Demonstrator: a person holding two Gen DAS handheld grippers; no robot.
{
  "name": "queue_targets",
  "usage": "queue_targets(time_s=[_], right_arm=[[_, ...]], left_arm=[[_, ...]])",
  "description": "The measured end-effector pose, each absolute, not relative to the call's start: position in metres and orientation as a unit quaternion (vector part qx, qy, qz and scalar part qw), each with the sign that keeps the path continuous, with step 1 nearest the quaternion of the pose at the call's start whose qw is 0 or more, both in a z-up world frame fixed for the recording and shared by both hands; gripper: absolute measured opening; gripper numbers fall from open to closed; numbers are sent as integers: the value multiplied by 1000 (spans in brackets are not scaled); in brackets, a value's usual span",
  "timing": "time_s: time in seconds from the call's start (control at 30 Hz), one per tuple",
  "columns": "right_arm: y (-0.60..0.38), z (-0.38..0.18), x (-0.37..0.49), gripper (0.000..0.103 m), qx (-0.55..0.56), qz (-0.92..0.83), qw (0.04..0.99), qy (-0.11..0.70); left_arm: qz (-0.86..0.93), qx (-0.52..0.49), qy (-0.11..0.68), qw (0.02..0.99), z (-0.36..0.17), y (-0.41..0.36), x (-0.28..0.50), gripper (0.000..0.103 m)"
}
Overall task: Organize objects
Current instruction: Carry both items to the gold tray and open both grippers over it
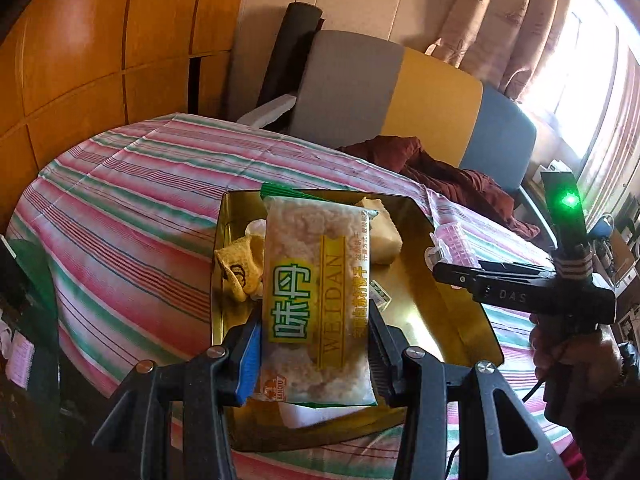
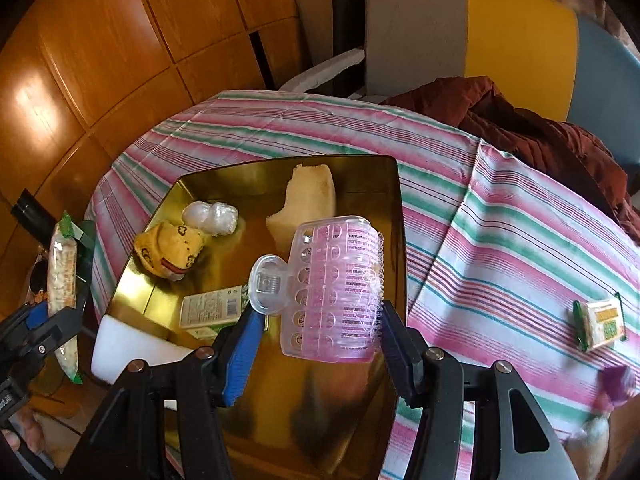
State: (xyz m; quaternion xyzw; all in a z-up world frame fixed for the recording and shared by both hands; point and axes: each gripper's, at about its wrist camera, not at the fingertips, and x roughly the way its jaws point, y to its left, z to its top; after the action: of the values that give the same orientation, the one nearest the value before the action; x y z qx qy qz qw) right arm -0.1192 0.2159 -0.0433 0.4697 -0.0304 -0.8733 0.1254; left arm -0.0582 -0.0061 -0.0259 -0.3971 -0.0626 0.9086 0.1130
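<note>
My left gripper (image 1: 315, 314) is shut on a clear snack packet (image 1: 320, 300) with a green and yellow label, held lengthwise over the gold tray (image 1: 440, 320). In the right wrist view the same packet (image 2: 62, 276) shows edge-on at the far left, beside the tray (image 2: 320, 400). My right gripper (image 2: 320, 312) is shut on a pink hair roller in a clear plastic case (image 2: 336, 288), hanging above the tray's right half. From the left wrist view the right gripper (image 1: 452, 272) and its roller (image 1: 452, 240) sit just past the tray's right rim.
In the tray lie a yellow patterned sock (image 2: 168, 248), clear wrapped balls (image 2: 212, 216), a pale sponge piece (image 2: 308, 200) and a small carton (image 2: 212, 308). A white block (image 2: 132, 352) sits at its near-left corner. A small snack packet (image 2: 600, 324) lies on the striped cloth (image 2: 500, 240); a maroon garment (image 2: 540, 132) is behind.
</note>
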Motion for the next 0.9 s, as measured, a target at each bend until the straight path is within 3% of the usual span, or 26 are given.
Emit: queue_targets(time_s=[0.37, 0.5, 0.9], right_arm=[[224, -50, -138, 60, 474, -874, 95, -46], [229, -44, -121, 65, 465, -878, 96, -55], [227, -37, -86, 74, 450, -884, 108, -70]], left_arm=[[908, -408, -36, 93, -40, 3, -93, 46], [903, -419, -40, 80, -47, 4, -103, 53], [913, -398, -45, 74, -28, -1, -74, 54]])
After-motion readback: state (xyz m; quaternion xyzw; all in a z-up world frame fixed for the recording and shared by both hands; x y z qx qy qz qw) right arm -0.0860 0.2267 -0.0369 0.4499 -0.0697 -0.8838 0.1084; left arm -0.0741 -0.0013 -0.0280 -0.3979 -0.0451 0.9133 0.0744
